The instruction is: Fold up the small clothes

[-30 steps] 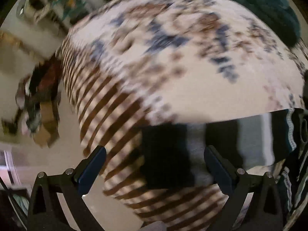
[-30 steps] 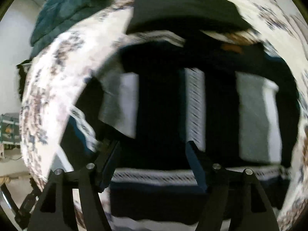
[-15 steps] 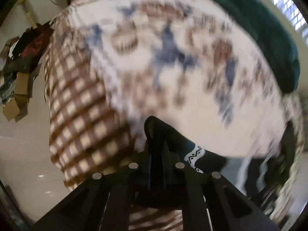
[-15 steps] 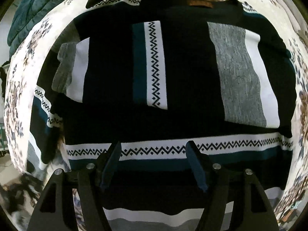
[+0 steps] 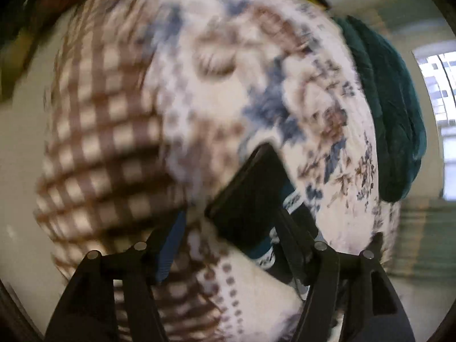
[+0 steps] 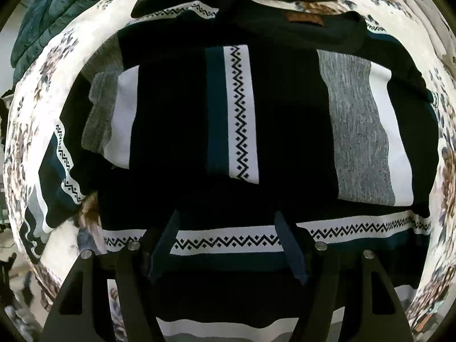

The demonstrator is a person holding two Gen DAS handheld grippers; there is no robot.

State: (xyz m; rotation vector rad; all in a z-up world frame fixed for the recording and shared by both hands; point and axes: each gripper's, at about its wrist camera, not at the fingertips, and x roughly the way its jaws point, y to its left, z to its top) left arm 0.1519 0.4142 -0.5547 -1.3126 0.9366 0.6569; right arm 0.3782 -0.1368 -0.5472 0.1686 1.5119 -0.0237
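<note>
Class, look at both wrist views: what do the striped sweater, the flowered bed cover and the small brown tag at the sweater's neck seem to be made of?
Sweater: looks like knitted yarn, matte, judging by the flecked grey panel and the zigzag bands.
Bed cover: seems a soft printed cloth, matte; whether it is quilted is too blurred to tell.
Tag: perhaps leather or imitation leather, a flat brown rectangle; too small to be sure.

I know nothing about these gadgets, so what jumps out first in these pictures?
A dark sweater with zigzag-patterned white bands fills the right view, spread on a flowery bedspread. The right claw hangs open above its lower band. In the blurred left view, dark sweater cloth lies against one finger of the left claw.
</note>
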